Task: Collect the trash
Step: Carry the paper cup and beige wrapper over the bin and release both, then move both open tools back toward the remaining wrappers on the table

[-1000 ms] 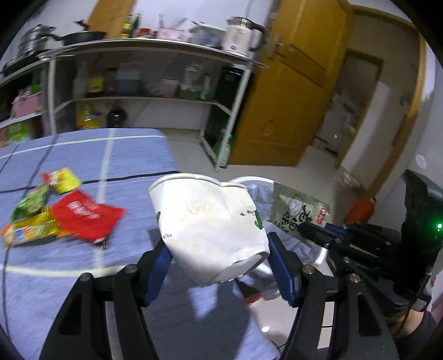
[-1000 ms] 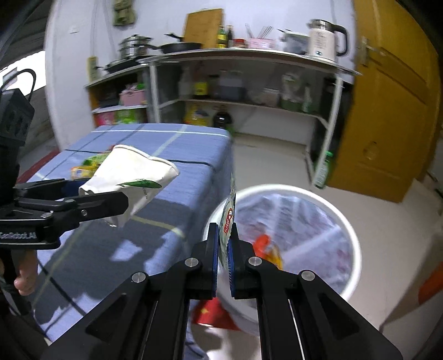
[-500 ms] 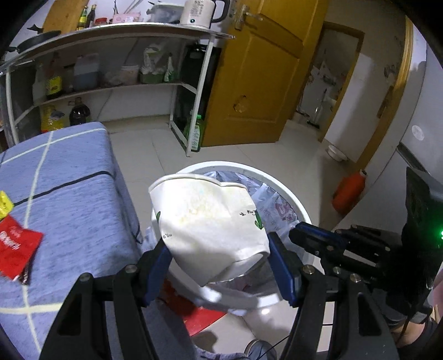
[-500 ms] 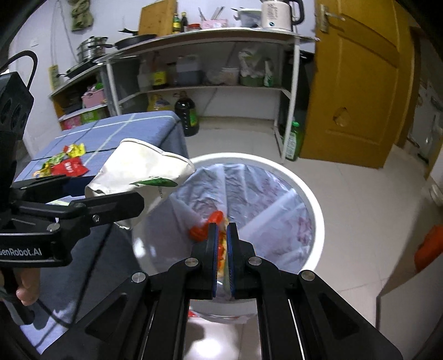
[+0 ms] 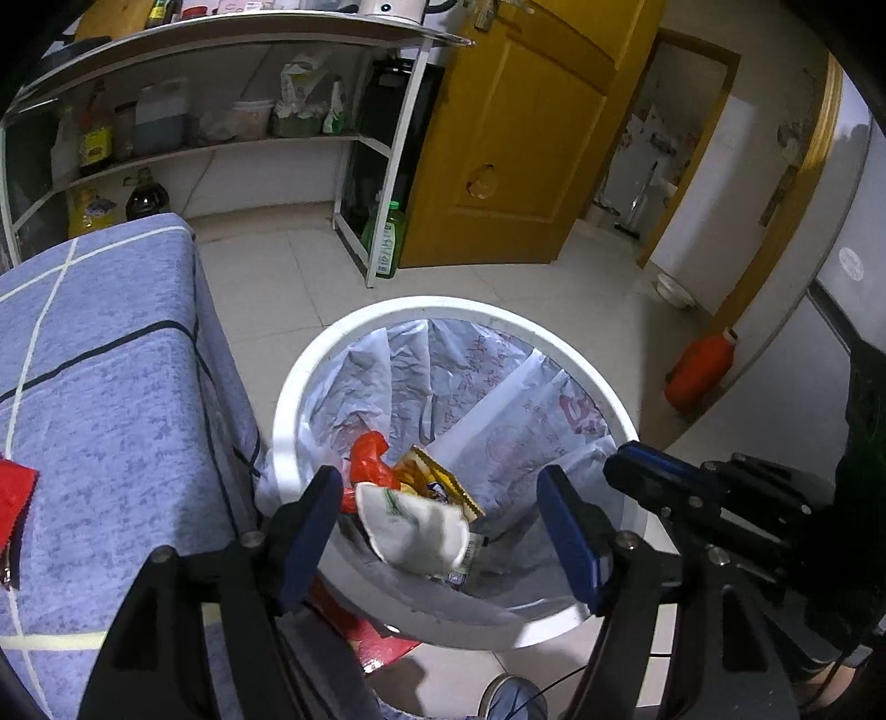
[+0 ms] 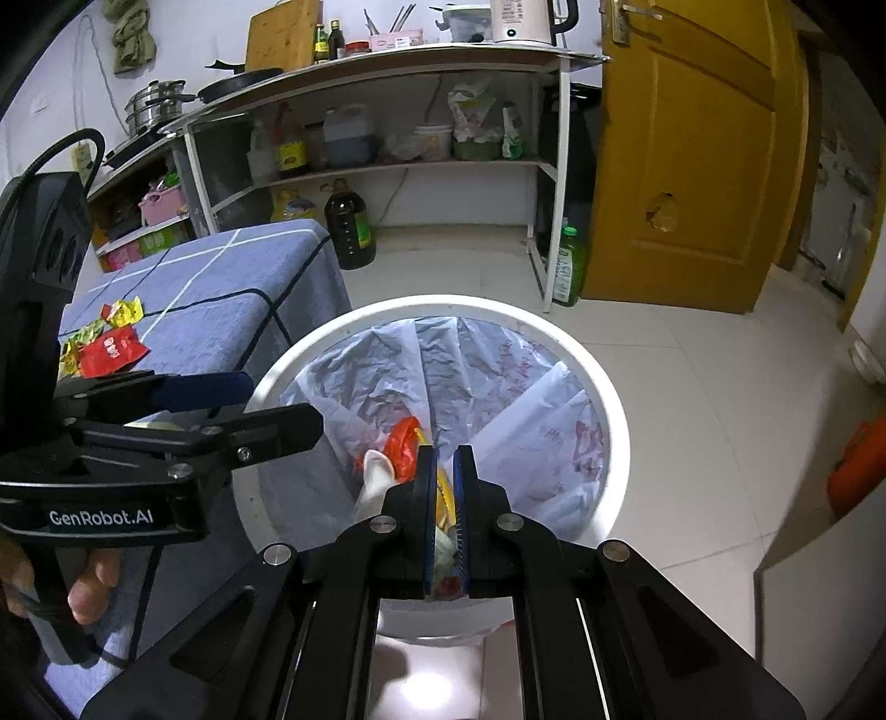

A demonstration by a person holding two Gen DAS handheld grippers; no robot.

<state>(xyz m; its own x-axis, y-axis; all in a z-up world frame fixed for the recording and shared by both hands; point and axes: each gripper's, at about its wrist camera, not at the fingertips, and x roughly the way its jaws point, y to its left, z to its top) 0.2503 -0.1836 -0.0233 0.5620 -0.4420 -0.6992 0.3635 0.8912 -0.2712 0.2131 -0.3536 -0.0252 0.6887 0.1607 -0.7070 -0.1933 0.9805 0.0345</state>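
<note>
The crumpled white paper cup (image 5: 412, 526) has dropped from the left claw (image 5: 437, 531), whose fingers now stand apart, empty, over the round white lined trash bin (image 5: 443, 310). The right claw (image 6: 447, 520) is nearly together, apparently empty too. Wrappers (image 6: 108, 338) remain on the blue-clothed surface (image 6: 221, 288).

Setting: home kitchen, lived-in.
- Metal shelving unit (image 6: 387, 111) against the wall; top level carries an electric kettle (image 6: 523, 19), a frying pan (image 6: 243, 75), stacked steel pots (image 6: 149, 105), a wooden cutting board (image 6: 282, 33), small sauce bottles (image 6: 326, 41).
- Lower shelf: a plastic jug (image 6: 346, 135), bagged goods (image 6: 470, 119), a bucket-style tub (image 6: 432, 141).
- Floor: pale tiles (image 6: 692, 354); a large dark oil bottle (image 6: 346, 230); a green bottle (image 6: 567, 263) beside the shelf leg.
- Yellow wooden door (image 6: 692, 155), hole where a knob would sit.
- White round trash bin (image 5: 614, 399) with plastic liner.
- Blue checked cloth on the counter (image 6: 221, 288), snack wrappers (image 6: 108, 338) lying on it.
</note>
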